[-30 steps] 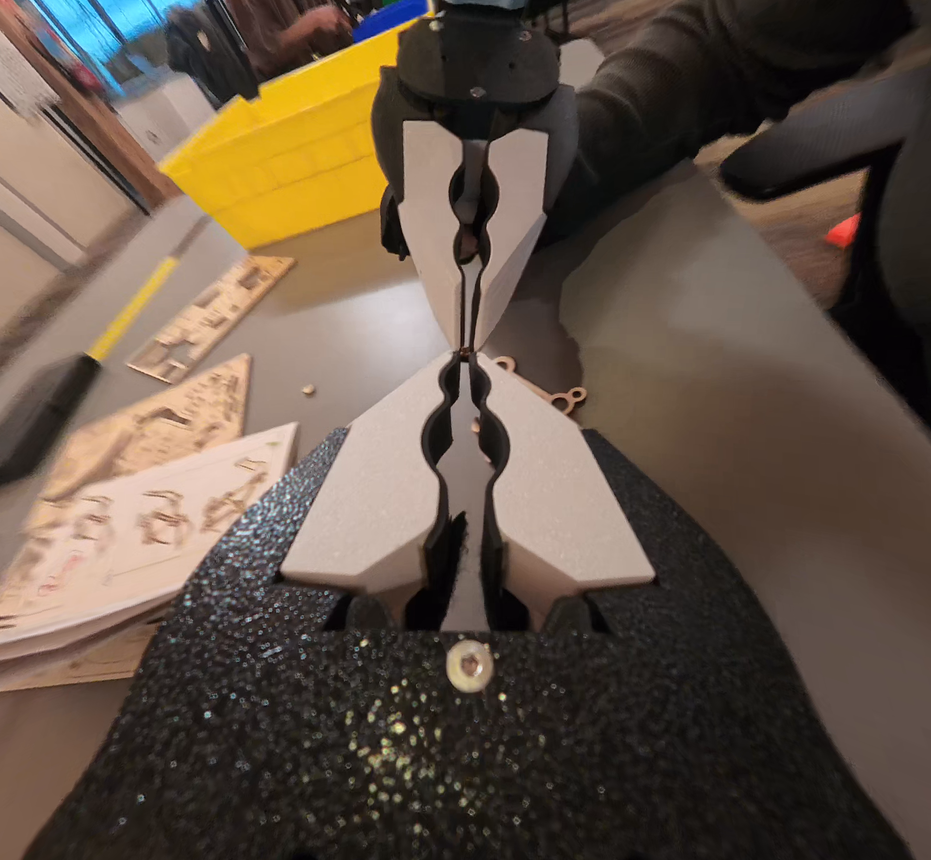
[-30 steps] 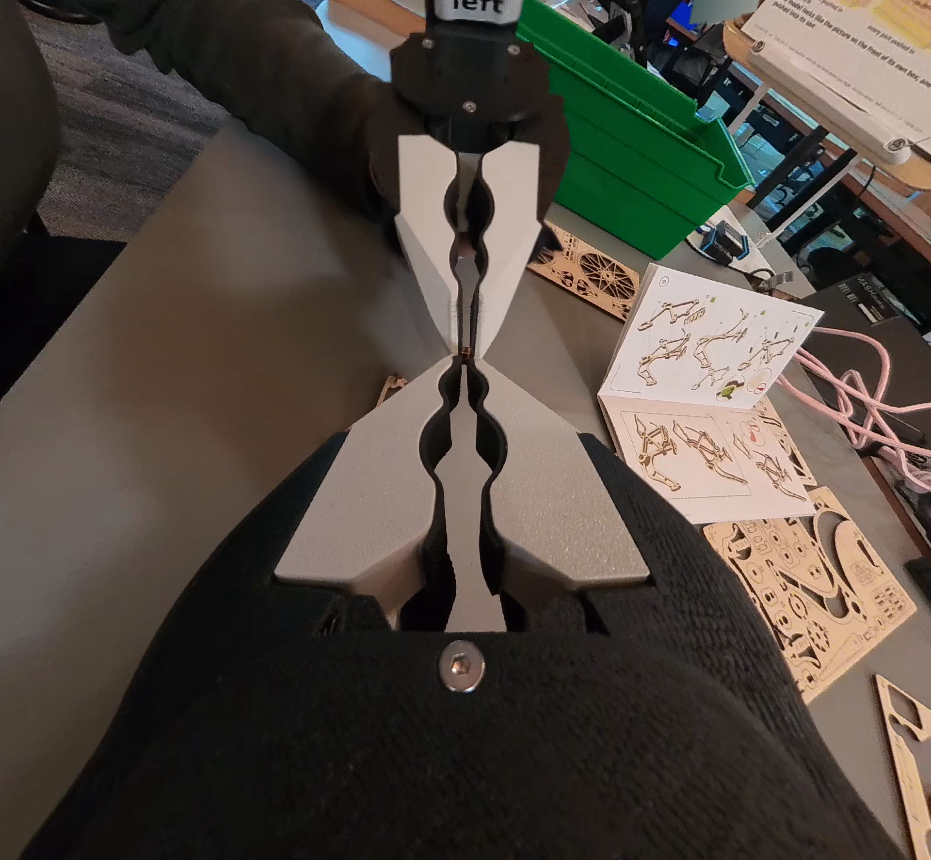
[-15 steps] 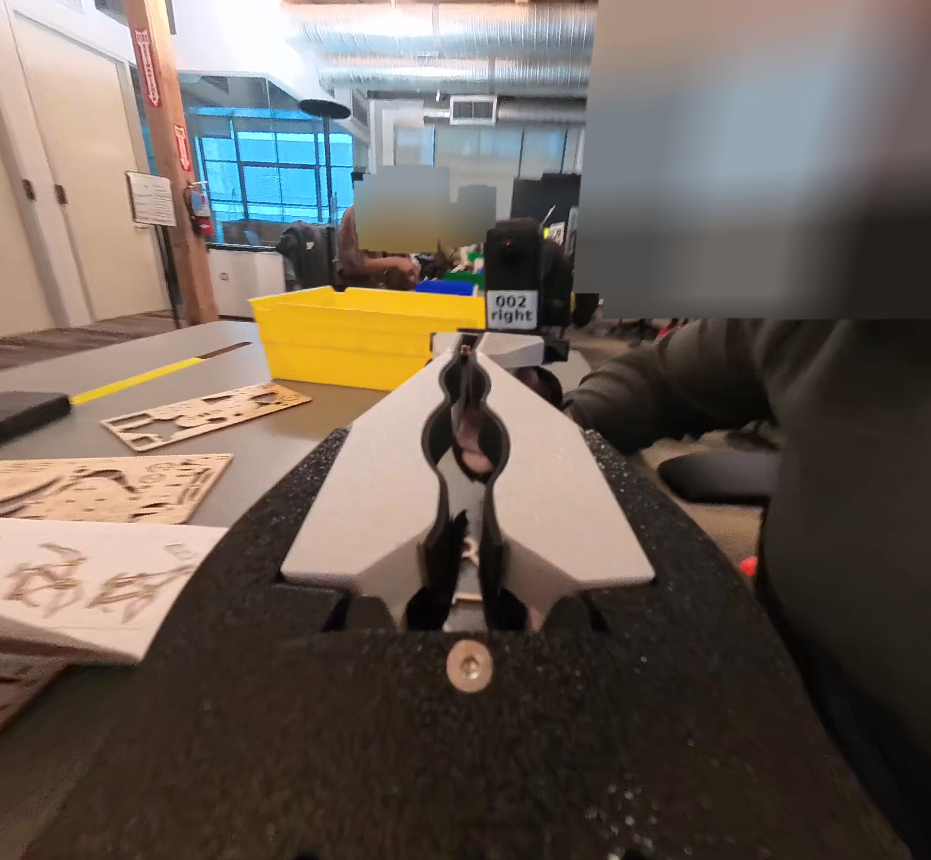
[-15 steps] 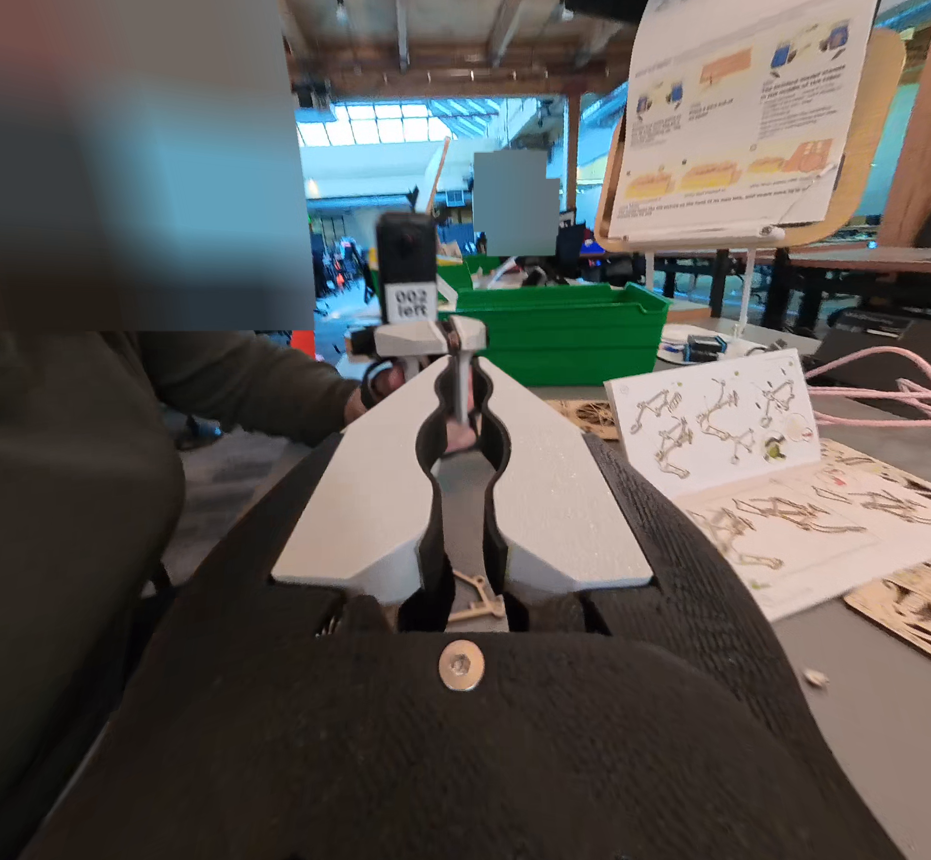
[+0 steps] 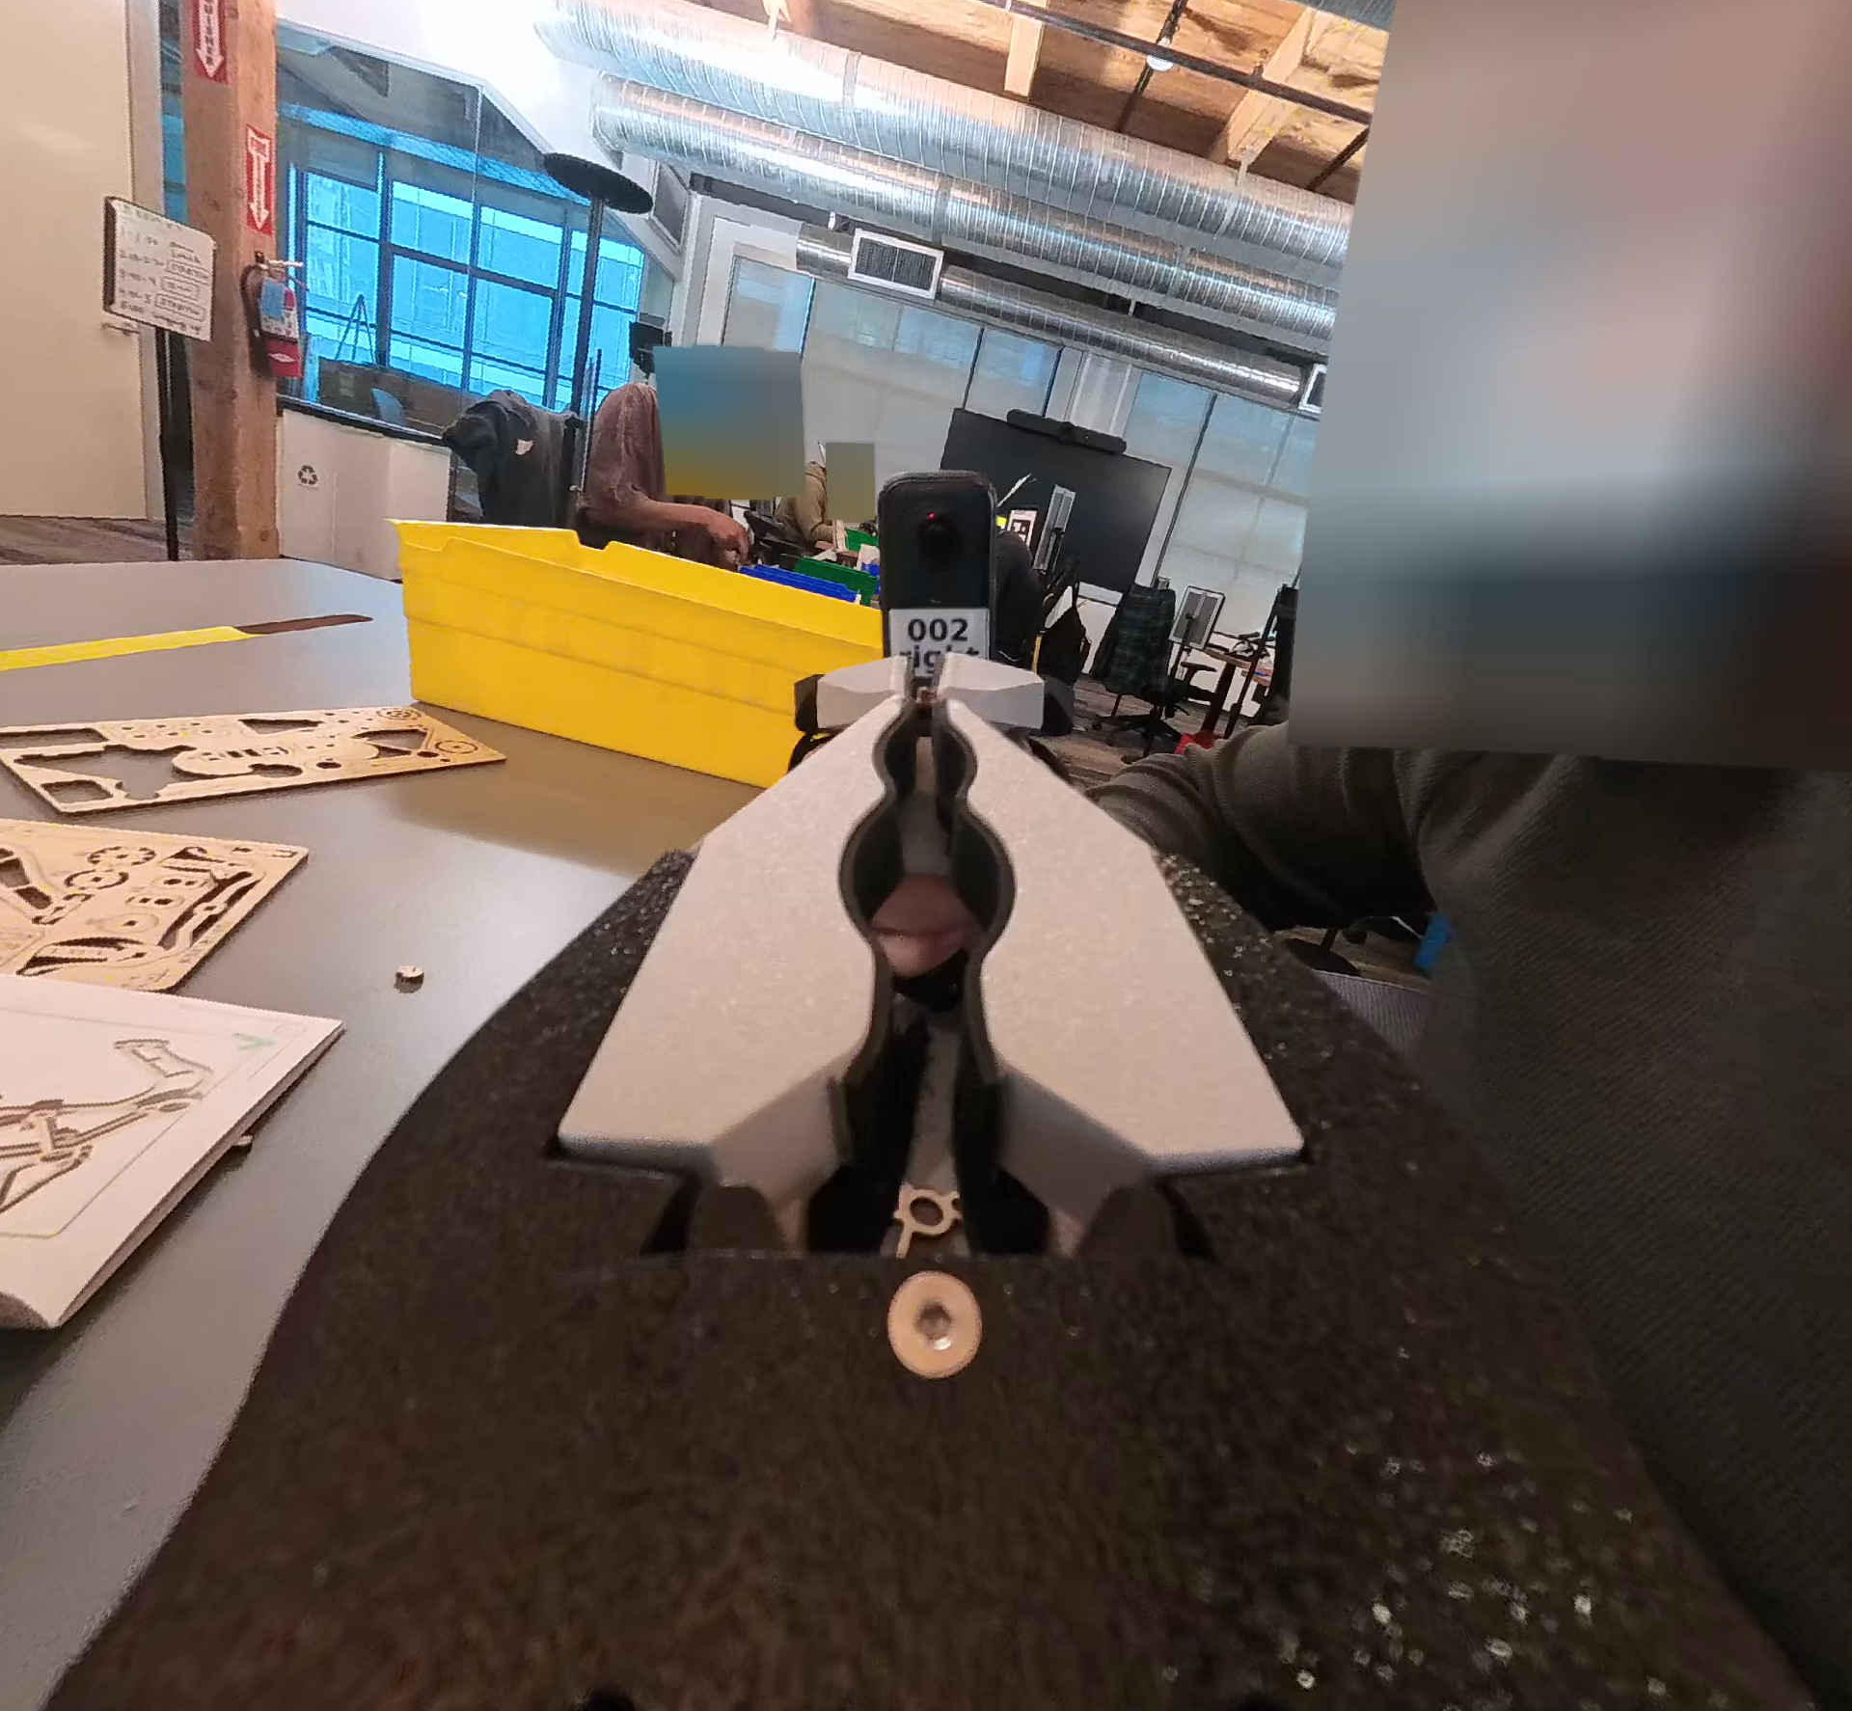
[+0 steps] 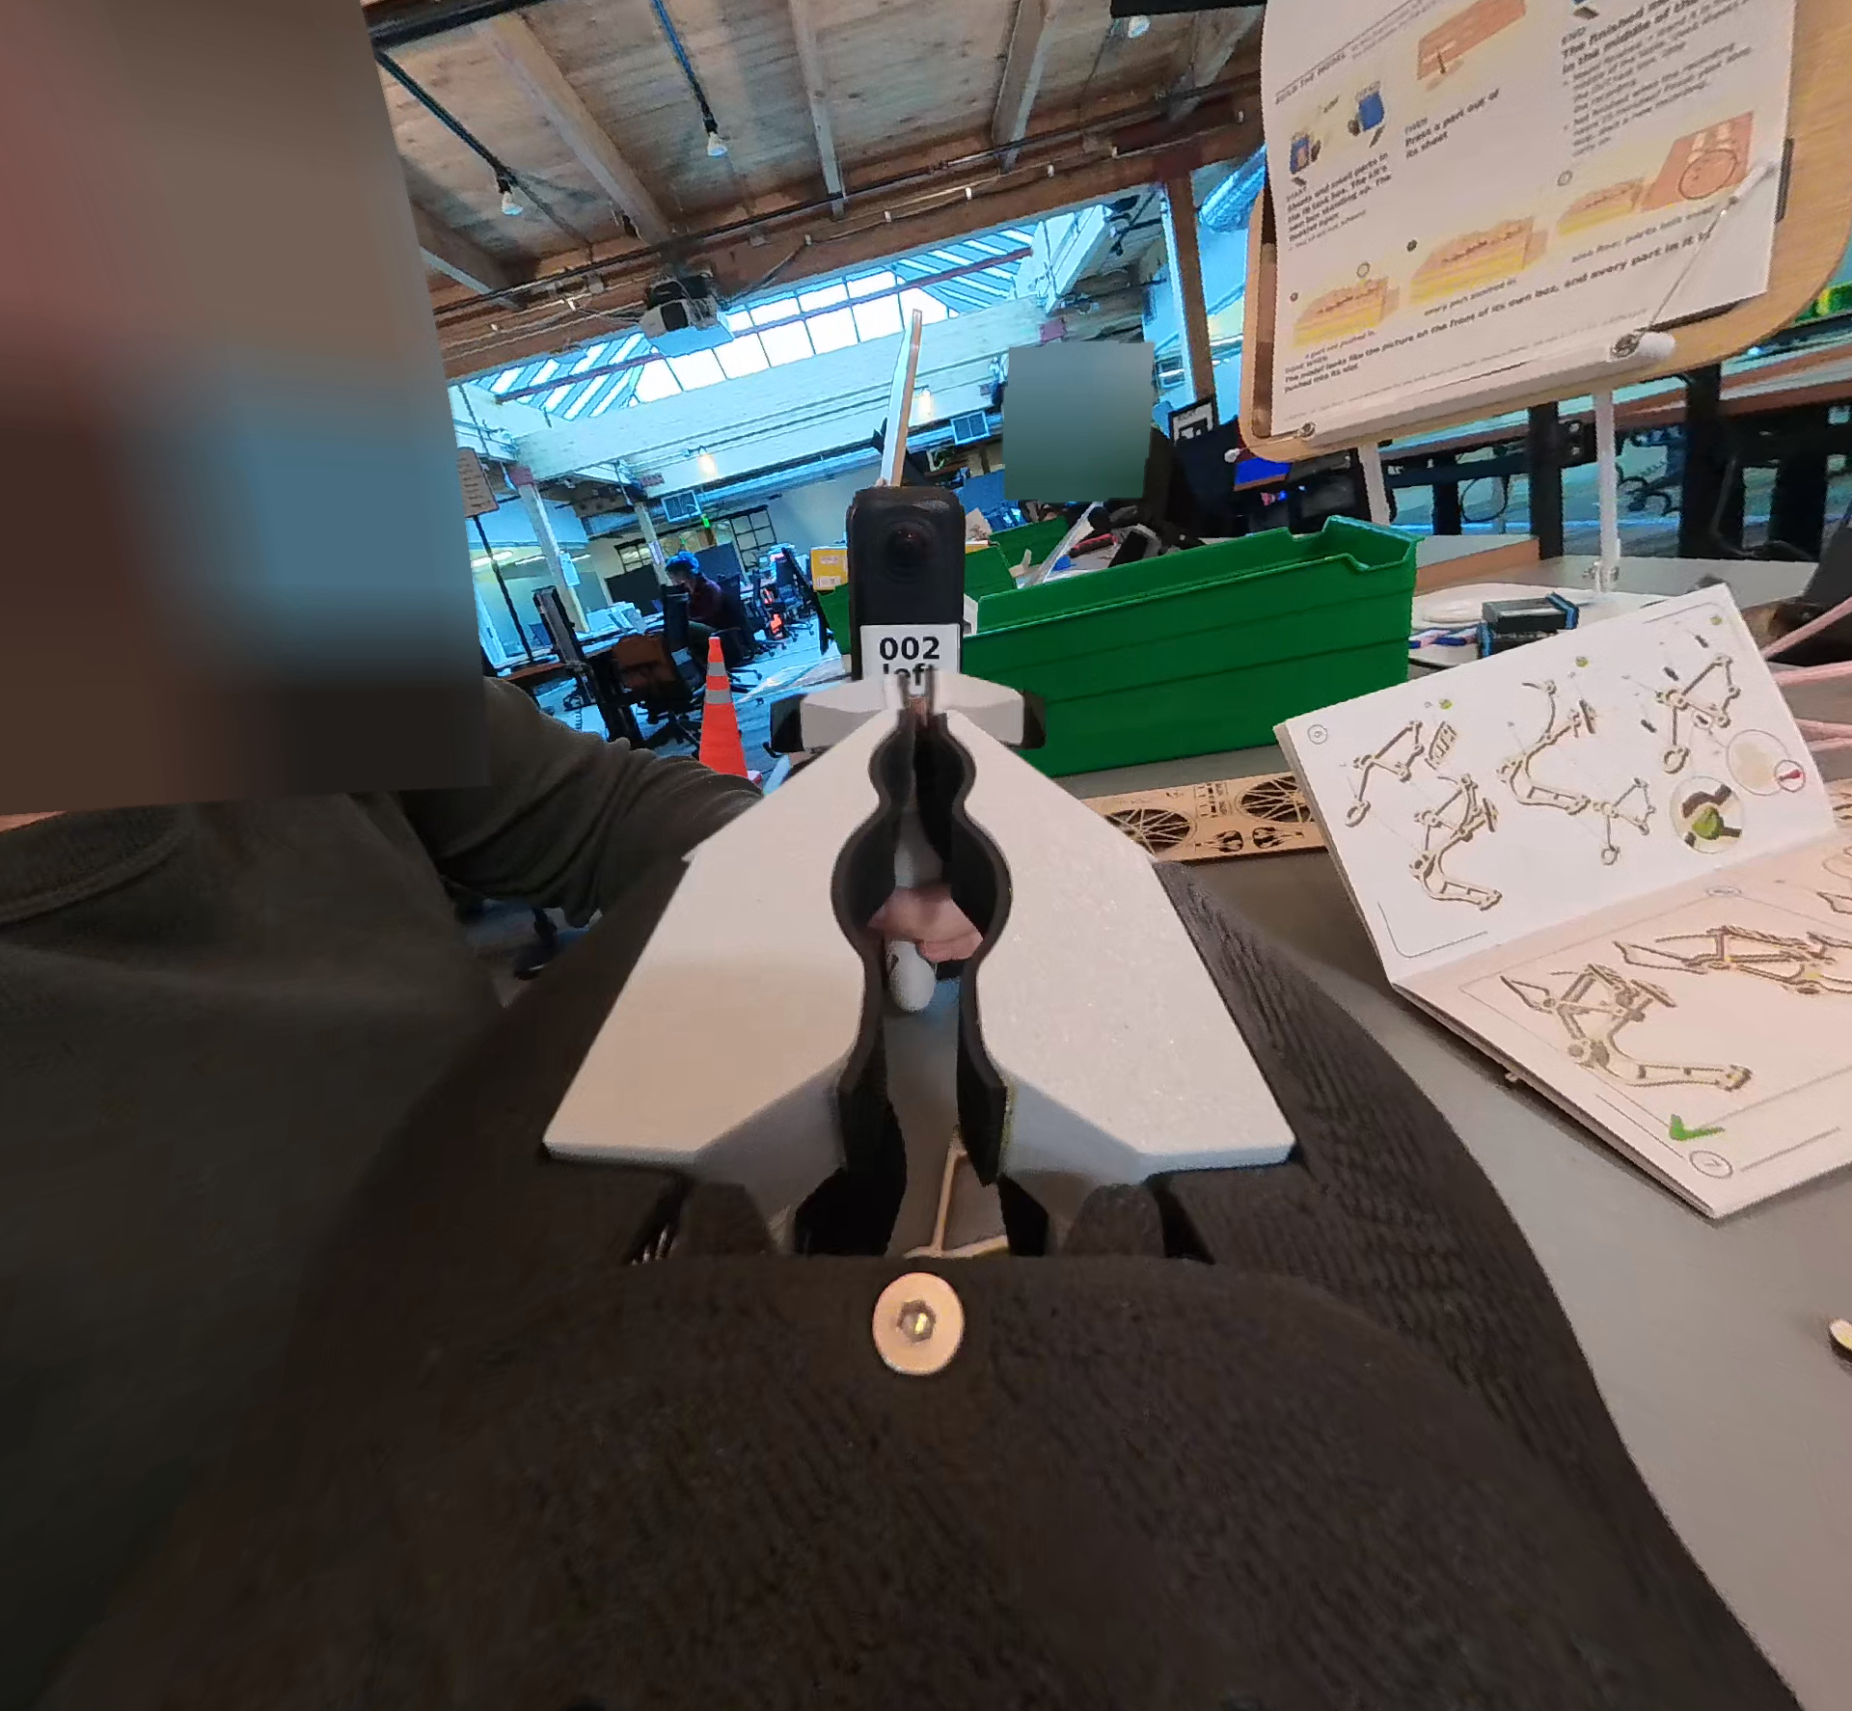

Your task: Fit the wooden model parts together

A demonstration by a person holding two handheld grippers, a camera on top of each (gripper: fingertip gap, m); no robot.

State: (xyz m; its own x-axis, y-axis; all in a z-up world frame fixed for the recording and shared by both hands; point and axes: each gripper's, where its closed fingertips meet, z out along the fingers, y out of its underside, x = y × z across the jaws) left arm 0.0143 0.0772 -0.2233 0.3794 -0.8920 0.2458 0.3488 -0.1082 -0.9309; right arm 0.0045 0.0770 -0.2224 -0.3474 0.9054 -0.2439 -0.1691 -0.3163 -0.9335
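A tiny brown wooden piece [image 5: 924,694] is sitting right where the two grippers are meeting tip to tip, raised above the table [image 5: 481,871]. It is too small to make out its shape, or whether it is one part or two.

The left gripper [image 5: 927,706] is pointing level at the right one, its grey fingers [image 5: 792,911] drawn together so that only a sliver is showing at the tips, with the piece pinched there. The right gripper [image 6: 914,711] is facing it head-on, its fingers [image 6: 1082,921] likewise closed to a thin slit at the tips around the same brown speck. Which gripper is truly bearing the piece cannot be told. Each view is showing the other gripper's black camera and white label just behind the meeting point.

Below the left gripper, a small ring-shaped wooden part [image 5: 924,1212] is lying on the table, seen through the gap at the finger roots.

Farther out, cut wooden sheets [image 5: 230,751] are lying flat to the left, with a white booklet [image 5: 120,1122] nearer and a loose wooden bit [image 5: 407,975] between them and the gripper. A yellow bin [image 5: 621,651] is standing behind the sheets. On the right side an open booklet [image 6: 1603,871] is propped up, a wheel-patterned sheet [image 6: 1213,816] is lying beyond it, and a green bin [image 6: 1203,651] is standing behind. An instruction board [image 6: 1523,110] is rising on a stand above. A dark sleeve [image 5: 1303,821] is reaching in behind the right gripper.
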